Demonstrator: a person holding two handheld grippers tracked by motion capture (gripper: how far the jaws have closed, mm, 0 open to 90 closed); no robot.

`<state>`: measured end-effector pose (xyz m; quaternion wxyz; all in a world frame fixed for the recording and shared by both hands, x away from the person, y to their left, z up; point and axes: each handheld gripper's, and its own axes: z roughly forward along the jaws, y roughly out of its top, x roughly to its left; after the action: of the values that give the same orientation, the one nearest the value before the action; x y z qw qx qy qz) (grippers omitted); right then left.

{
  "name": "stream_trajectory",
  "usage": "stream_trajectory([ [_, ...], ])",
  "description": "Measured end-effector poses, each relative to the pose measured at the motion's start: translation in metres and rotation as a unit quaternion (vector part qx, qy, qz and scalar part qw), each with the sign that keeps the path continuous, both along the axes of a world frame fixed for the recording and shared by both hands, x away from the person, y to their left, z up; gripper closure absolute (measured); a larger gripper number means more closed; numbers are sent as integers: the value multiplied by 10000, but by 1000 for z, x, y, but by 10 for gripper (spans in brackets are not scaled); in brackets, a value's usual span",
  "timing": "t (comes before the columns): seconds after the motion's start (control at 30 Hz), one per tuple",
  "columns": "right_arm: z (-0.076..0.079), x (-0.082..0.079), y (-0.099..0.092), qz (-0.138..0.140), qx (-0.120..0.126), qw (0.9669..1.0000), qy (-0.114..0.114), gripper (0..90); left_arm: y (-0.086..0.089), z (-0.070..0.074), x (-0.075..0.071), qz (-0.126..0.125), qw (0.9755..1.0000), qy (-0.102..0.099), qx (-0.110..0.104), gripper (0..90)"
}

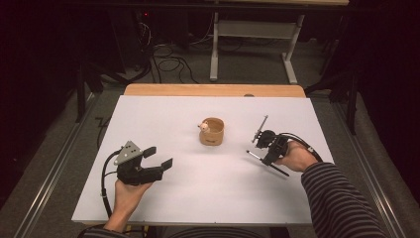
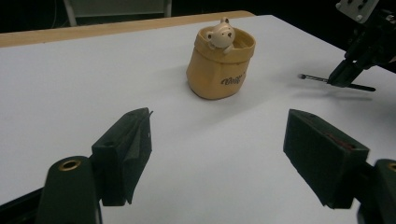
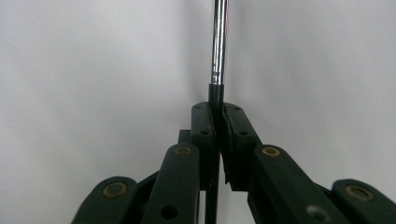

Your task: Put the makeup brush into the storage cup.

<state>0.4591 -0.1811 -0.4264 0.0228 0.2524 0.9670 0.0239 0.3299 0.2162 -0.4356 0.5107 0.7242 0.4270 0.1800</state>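
Note:
A tan pouch-shaped cup [image 1: 212,132] [image 2: 219,65] with a small pale bear figure [image 1: 204,127] [image 2: 220,33] at its rim stands mid-table on the white board [image 1: 198,188]. To its right, my right gripper [image 1: 267,159] [image 3: 218,116] [image 2: 345,74] is shut on a thin stick [image 1: 280,170] [image 3: 218,42] with a black handle and a silver shaft, held low over the board. My left gripper [image 1: 159,156] [image 2: 217,144] rests at the front left, pointing toward the cup. It is open, with nothing between its jaws.
The board lies on a wooden table whose bare edge [image 1: 213,89] shows at the back. Beyond it are a dark floor with cables [image 1: 171,62] and a grey table frame [image 1: 214,49]. A striped sleeve [image 1: 341,198] comes in from the bottom right.

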Motion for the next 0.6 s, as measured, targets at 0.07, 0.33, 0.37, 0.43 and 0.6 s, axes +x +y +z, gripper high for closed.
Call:
stream_trajectory([
  [0.07, 3, 0, -1, -17, 58, 10000, -4, 861, 0, 0, 0, -3, 10000, 4, 1, 240],
  [0.33, 10, -2, -6, -90, 276, 9995, -98, 860, 0, 0, 0, -5, 10000, 7, -1, 240],
  [0.37, 11, -2, -6, -106, 292, 9995, -105, 861, -1, 0, 0, -10, 10000, 10, 6, 240],
  [0.43, 13, -2, -6, -91, 330, 9993, -120, 861, -1, 0, 0, -8, 10000, 8, 3, 240],
  [0.6, 16, -3, -8, -100, 411, 9990, -154, 861, 0, 0, 0, -3, 10000, 5, -3, 240],
])
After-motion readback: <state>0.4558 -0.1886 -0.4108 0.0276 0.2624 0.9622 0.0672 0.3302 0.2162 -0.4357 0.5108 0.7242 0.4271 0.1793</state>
